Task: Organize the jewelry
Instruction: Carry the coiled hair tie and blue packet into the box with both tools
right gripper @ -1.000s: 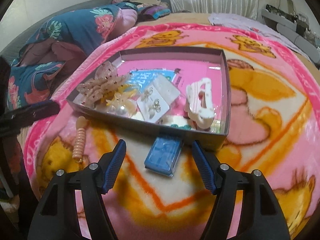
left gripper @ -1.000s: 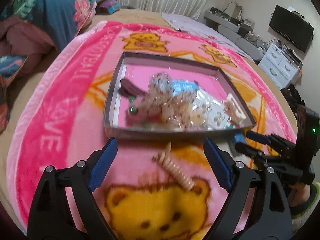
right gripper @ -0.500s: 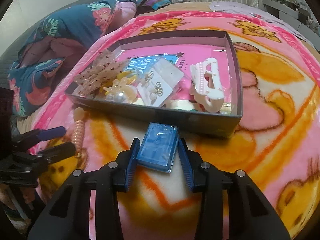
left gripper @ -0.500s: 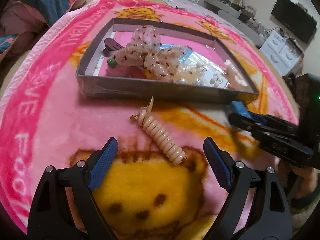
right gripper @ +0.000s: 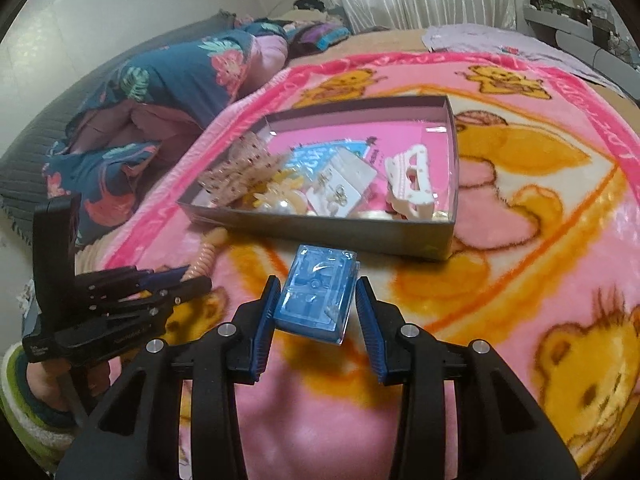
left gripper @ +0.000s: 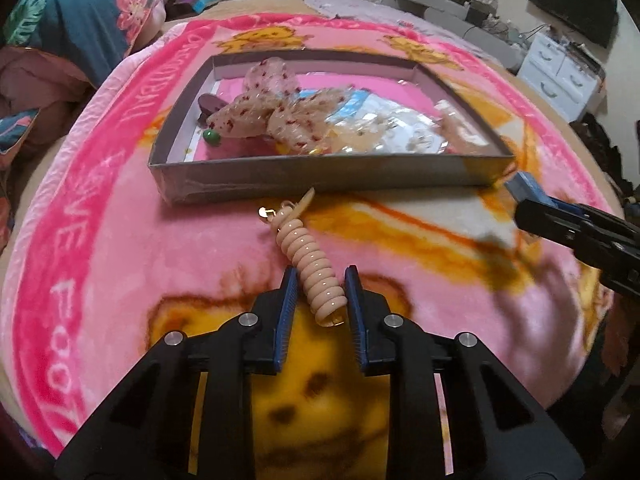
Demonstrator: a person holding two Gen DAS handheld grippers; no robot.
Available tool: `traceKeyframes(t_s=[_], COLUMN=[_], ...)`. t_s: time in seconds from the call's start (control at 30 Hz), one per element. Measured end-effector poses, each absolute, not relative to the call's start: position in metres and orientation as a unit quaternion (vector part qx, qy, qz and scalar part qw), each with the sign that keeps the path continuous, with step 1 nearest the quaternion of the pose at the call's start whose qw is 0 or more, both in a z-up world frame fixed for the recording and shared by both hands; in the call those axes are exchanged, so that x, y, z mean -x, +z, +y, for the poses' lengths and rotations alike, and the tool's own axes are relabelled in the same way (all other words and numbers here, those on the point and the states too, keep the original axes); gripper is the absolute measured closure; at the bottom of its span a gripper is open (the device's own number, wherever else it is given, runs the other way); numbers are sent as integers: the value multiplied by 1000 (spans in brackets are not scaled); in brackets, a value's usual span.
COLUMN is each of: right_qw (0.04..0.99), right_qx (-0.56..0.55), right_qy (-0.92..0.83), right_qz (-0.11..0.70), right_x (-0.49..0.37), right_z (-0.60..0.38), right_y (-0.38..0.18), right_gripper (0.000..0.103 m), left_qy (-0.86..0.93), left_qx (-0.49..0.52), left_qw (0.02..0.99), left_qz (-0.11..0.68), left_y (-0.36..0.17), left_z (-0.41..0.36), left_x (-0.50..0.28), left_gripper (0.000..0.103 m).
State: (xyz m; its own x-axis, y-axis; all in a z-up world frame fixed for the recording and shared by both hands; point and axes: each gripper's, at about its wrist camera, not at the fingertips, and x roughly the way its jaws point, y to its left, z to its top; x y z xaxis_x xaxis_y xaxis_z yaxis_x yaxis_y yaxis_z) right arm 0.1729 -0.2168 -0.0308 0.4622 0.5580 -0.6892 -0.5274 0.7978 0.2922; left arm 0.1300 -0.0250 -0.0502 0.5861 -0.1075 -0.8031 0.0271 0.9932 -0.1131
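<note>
A grey tray (left gripper: 320,178) on the pink bear blanket holds a spotted bow (left gripper: 276,110), earring cards and a white claw clip (right gripper: 410,184). My left gripper (left gripper: 321,284) is shut on the near end of a beige spiral hair tie (left gripper: 308,264) that lies just in front of the tray. My right gripper (right gripper: 316,292) is shut on a small blue plastic box (right gripper: 318,296) and holds it slightly above the blanket, in front of the tray (right gripper: 320,228). Each gripper shows at the edge of the other's view.
A folded floral quilt (right gripper: 152,92) lies at the left of the bed. A white drawer unit (left gripper: 560,76) and a dark screen (left gripper: 572,0) stand beyond the bed at the right. The blanket (right gripper: 520,280) extends to the right of the tray.
My left gripper closed from wide open onto the spiral hair tie. My right gripper, shut on the blue box, has risen slightly with it.
</note>
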Motion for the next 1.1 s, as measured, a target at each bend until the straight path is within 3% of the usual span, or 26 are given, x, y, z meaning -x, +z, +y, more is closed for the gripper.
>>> traceKeyframes(t_s=[0.13, 0.73, 1.1], right_qw=[861, 885, 906], right_qx=[-20, -36, -20], right_qy=[322, 297, 247], right_qz=[393, 357, 343], right_x=[-171, -187, -223], right_z=[-218, -240, -242], right_y=[-21, -3, -1], right_gripper=[66, 66, 66], left_qy=[-56, -79, -71], left_qx=[51, 48, 43], left_qw=[900, 935, 931], left_qz=[429, 343, 356], left_y=[-28, 47, 27], left_z=[-29, -43, -47], left_x=[-119, -156, -210], left_gripper=[92, 92, 92])
